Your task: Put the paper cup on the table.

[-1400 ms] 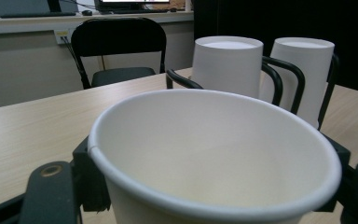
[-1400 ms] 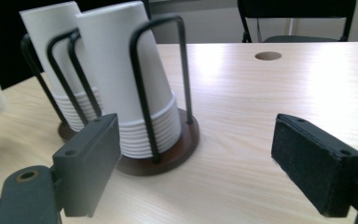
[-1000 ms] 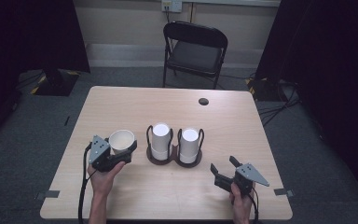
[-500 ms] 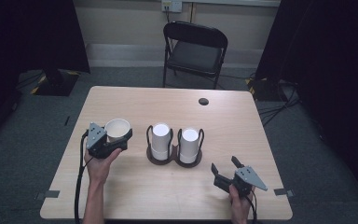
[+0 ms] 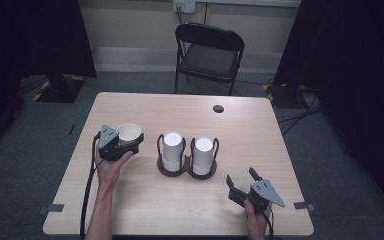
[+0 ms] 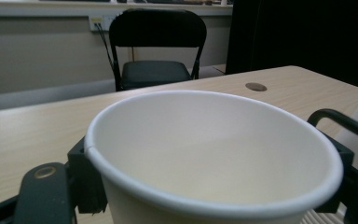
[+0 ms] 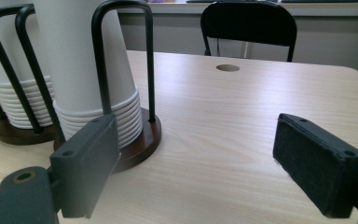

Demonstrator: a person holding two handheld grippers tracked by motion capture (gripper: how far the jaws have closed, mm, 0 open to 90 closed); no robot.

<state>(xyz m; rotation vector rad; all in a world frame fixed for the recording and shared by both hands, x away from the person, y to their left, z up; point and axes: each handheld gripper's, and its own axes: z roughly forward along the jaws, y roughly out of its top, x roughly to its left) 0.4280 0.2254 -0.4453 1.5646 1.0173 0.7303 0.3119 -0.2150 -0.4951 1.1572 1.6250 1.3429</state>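
Observation:
A white paper cup (image 5: 129, 132) stands upright, mouth up, between the jaws of my left gripper (image 5: 130, 141) at the table's left. In the left gripper view the cup (image 6: 214, 154) fills the gap, and both pads lie against its wall under the rim. These jaws have just been opening a little, with the cup still between them. A dark two-ring cup holder (image 5: 186, 171) at mid-table carries two upside-down cup stacks (image 5: 172, 146) (image 5: 203, 151). My right gripper (image 5: 241, 176) rests open near the front right. Ahead of it on the left stands the nearer stack (image 7: 88, 60).
A black folding chair (image 5: 210, 50) stands behind the table's far edge. A round cable hole (image 5: 218, 108) sits near the back centre of the wooden table (image 5: 260, 130). Cables trail from both grippers over the front edge. Bare wood lies between the holder and my right gripper.
My left gripper has carried the cup leftward and a bit farther back, away from the holder. The right gripper has stayed where it was.

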